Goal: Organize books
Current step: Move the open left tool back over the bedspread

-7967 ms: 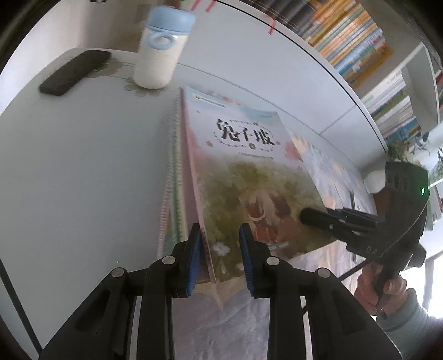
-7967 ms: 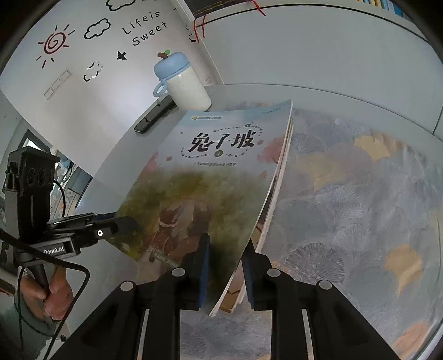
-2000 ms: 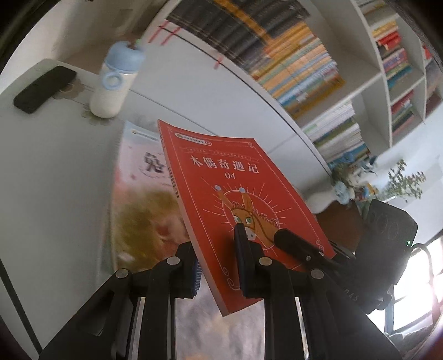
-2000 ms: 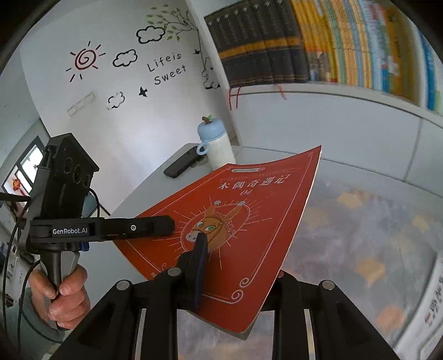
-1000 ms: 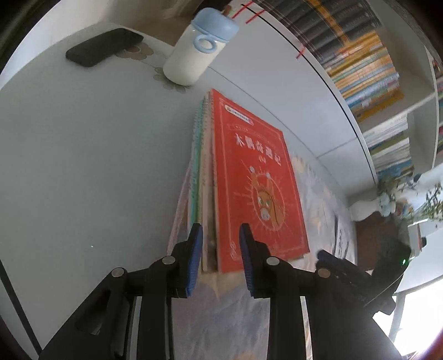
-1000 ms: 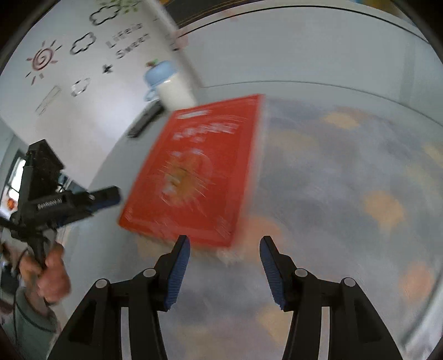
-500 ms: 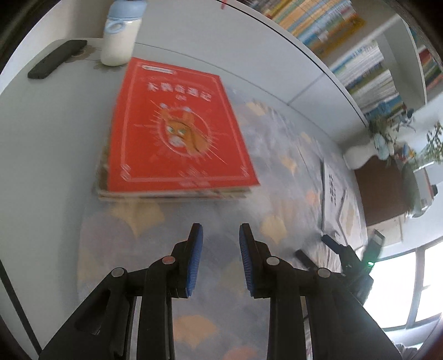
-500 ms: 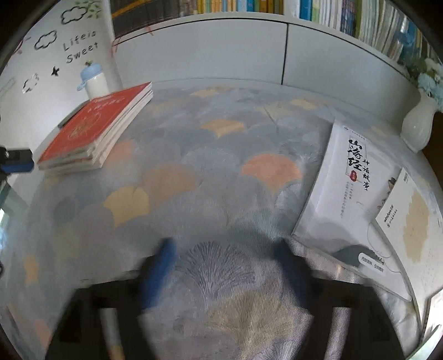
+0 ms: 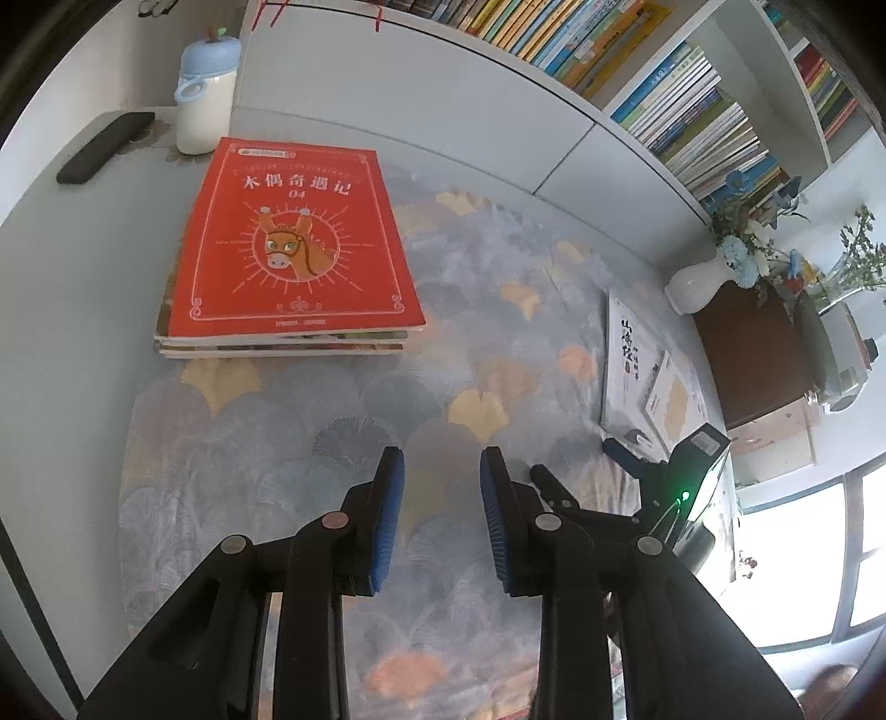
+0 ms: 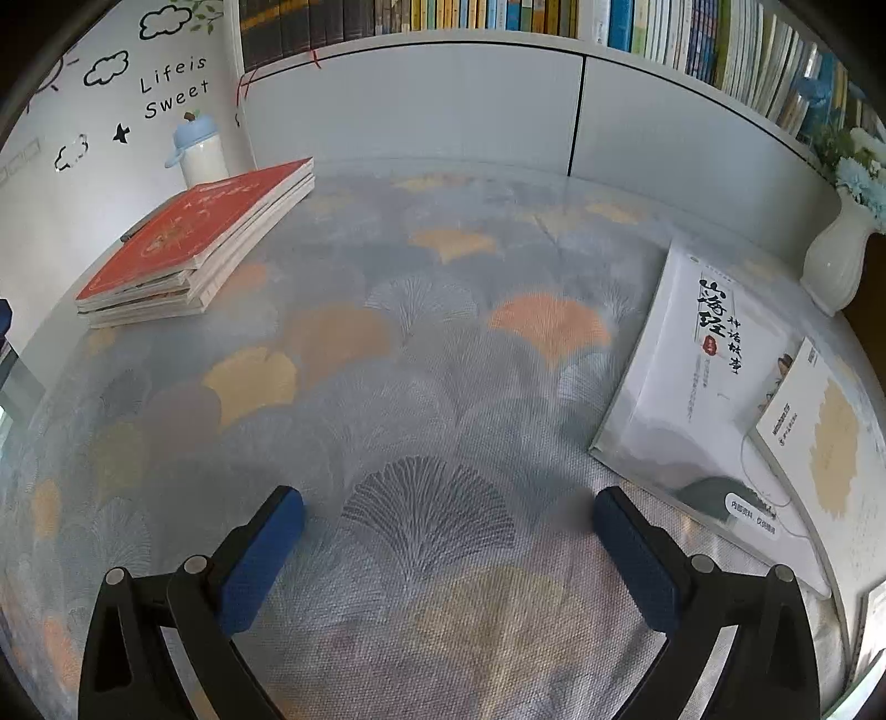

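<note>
Behind the table [image 10: 387,166] stand shelves [image 10: 498,16] packed with upright books, and the wall [image 10: 111,138] carries the words "Lifeis Sweet". Left of the vase [image 10: 830,260], which holds pale blue flowers [image 9: 742,249], lies a white book [image 10: 692,360] with black Chinese brush writing, and far left of it the stack [image 9: 282,343] has a red book [image 9: 288,249] on top, marked "04" over a donkey's head, just beside a capped bottle [image 9: 205,99]. Both tongs hold nothing: the left gripper [image 9: 442,515] keeps only a narrow gap, while the right gripper [image 10: 448,548] has just been opening and is spread wide.
</note>
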Demonstrator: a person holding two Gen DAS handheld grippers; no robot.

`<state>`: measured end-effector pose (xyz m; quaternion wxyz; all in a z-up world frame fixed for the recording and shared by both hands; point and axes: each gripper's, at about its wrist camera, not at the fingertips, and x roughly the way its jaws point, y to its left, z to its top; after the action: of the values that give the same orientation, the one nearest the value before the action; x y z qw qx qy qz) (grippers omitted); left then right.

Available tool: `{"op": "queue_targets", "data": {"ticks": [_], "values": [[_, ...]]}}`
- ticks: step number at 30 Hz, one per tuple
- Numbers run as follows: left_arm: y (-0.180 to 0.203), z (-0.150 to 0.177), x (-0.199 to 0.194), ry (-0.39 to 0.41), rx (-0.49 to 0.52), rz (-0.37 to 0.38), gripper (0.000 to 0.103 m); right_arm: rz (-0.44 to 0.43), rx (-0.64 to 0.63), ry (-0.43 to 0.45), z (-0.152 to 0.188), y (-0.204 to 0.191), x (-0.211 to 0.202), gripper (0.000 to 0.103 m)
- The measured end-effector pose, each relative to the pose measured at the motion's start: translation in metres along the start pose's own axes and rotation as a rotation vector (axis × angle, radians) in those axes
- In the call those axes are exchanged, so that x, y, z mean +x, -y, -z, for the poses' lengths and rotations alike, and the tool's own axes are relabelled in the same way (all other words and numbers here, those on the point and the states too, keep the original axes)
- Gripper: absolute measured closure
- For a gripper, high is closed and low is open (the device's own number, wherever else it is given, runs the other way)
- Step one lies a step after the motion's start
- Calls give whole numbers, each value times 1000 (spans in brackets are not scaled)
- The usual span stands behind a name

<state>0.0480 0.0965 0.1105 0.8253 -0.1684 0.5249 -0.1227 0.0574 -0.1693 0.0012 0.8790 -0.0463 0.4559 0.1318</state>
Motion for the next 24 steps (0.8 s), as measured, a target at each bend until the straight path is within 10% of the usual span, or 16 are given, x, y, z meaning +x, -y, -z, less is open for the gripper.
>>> {"op": "queue_targets", "data": {"ticks": [24], "values": [[-13, -69, 34, 28, 72, -183, 78, 0, 0, 2, 2, -1, -1, 0]]}}
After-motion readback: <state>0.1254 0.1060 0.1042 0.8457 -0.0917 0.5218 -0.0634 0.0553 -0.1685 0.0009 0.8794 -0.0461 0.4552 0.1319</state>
